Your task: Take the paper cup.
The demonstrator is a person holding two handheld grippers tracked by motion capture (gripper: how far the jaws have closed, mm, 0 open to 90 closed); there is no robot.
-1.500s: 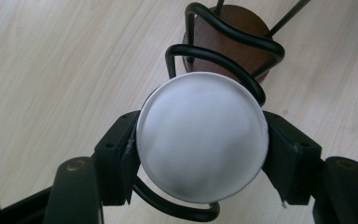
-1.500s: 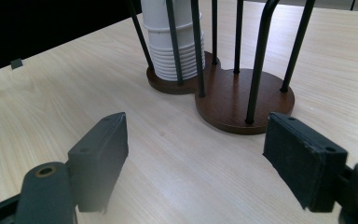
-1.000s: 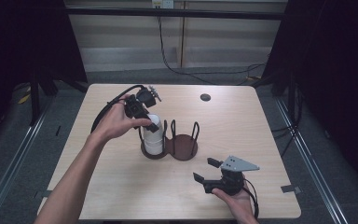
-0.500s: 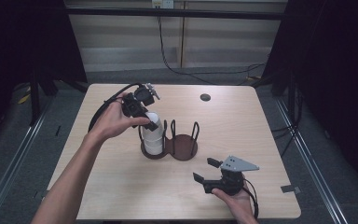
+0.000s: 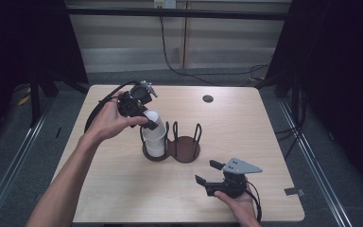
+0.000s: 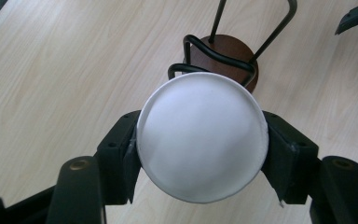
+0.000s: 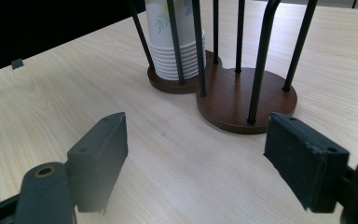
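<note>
White paper cup (image 6: 201, 136) sits clamped between the jaws of the left gripper (image 5: 139, 107); in the left gripper view we look at its flat round bottom, with a black jaw pressed to each side. From the high view we see this cup tilted, at the top of the stack of cups (image 5: 155, 142) that stands in the left ring of the cup holder (image 5: 187, 150); we cannot tell whether it is touching the cup below. The person's left hand (image 5: 108, 122) wraps the gripper from the near-left.

The holder is a dark brown double base with black wire uprights, near the middle of the light wood table (image 5: 99, 189). Its right ring holds no cups. In the right gripper view we note a floral print on the stacked cups.

The right gripper (image 5: 208, 176) rests low near the table's front edge, well apart from the holder, jaws spread wide with nothing between them. A small dark disc (image 5: 208, 99) lies on the far side of the table.
</note>
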